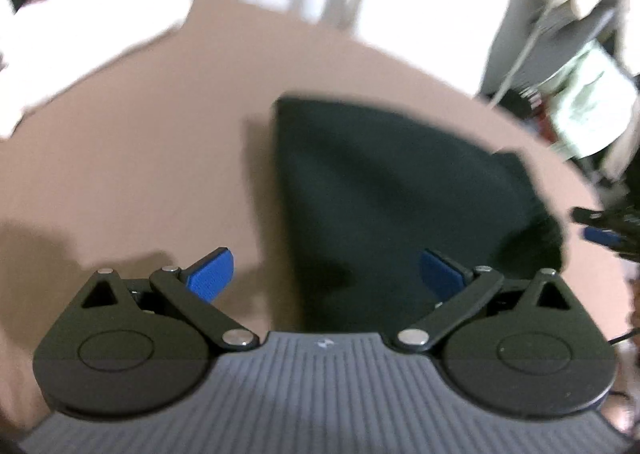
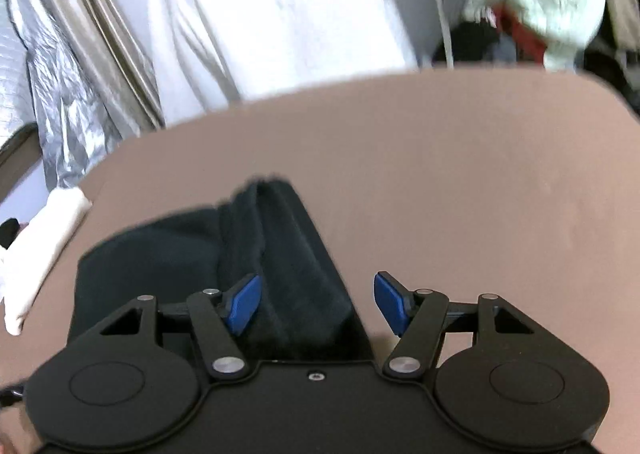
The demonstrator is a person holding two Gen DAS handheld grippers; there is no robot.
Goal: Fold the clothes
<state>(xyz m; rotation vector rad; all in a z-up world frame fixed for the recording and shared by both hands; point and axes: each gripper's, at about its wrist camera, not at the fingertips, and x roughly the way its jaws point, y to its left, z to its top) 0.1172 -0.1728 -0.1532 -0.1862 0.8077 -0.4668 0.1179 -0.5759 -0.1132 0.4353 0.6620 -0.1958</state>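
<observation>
Looks like you're most of the way through this one. The dark garment (image 1: 384, 205) is lying on the brown table (image 1: 160, 173) as a compact bundle with fairly straight edges, and in the right wrist view you can see a thicker layer doubled over on top of a flatter one, so I'd say at least one fold is already in. Your left gripper (image 1: 326, 274) has its jaws spread wide, nothing between the blue pads (image 1: 210, 274), and it sits above the near edge of the garment without touching it as far as I can tell. Your right gripper (image 2: 316, 304) is also apart and not clamped on anything; the folded edge lies under the gap between the fingers, but the pads aren't pressing on it. So the cloth is loose on the table, not held by either hand. What's left, my guess: maybe one more fold or a quick tidy, since the top layer looks a bit lumpy. There's a white cloth (image 1: 80, 53) at the table's far left edge, possibly the next piece, though both views are too blurry to tell.
</observation>
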